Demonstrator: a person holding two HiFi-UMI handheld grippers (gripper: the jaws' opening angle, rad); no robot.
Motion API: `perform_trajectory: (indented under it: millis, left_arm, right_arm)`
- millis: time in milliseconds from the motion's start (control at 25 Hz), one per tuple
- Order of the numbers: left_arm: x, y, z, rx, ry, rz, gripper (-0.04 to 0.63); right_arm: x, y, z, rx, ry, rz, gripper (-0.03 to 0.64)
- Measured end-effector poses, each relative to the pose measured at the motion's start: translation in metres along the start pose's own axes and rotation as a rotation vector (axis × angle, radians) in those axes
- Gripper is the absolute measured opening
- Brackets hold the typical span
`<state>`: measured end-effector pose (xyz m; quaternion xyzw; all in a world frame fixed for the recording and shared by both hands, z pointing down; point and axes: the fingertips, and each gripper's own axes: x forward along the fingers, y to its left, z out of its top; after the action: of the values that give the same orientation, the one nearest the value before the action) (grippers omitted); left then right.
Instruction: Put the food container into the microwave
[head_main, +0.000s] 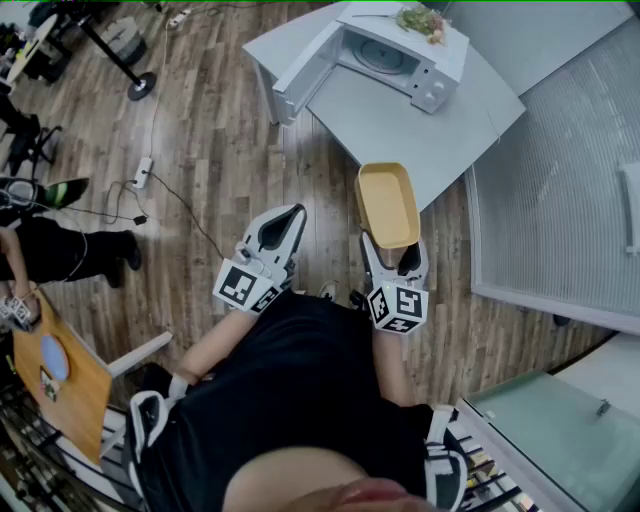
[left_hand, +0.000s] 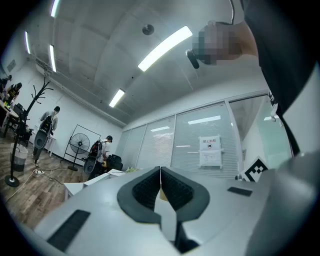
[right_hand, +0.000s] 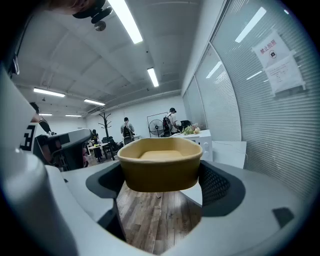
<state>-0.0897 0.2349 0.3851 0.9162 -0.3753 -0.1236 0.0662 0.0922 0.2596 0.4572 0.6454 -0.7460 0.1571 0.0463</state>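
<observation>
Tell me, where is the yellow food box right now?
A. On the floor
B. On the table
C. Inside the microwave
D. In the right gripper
D: the right gripper is clamped on the food container, in the air short of the open microwave.

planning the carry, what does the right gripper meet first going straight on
Likely the microwave on the table, the held food container leading; height is unclear, so the table edge might come first.

Matt tan paper-like food container (head_main: 386, 204); glossy white microwave (head_main: 400, 52); wood-plank floor (head_main: 210, 150).
</observation>
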Motion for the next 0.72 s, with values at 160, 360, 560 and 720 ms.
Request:
perform_trajectory:
  millis: [160,360,560,720]
  left_arm:
    - [-0.008,0.003,0.001,0.003,0.003,-0.003,0.025]
    - [-0.010,0.012,0.004,-0.008,-0.001,-0.005,0.025]
    - [-0.018,0.023,0.009,-0.018,-0.005,-0.015,0.025]
    - [-0.027,0.039,0.014,-0.019,0.000,-0.028,0.025]
  right_arm:
    - [-0.003,0.007,-0.001,-0.003,-0.001,-0.007,0.479]
    - [0.002,0.013,-0.001,-0.003,-0.003,-0.015,0.477]
    - [0.006,0.027,-0.001,0.020,-0.001,-0.022,0.479]
    - [0.012,0.040,-0.001,0.037,-0.004,-0.040,0.479]
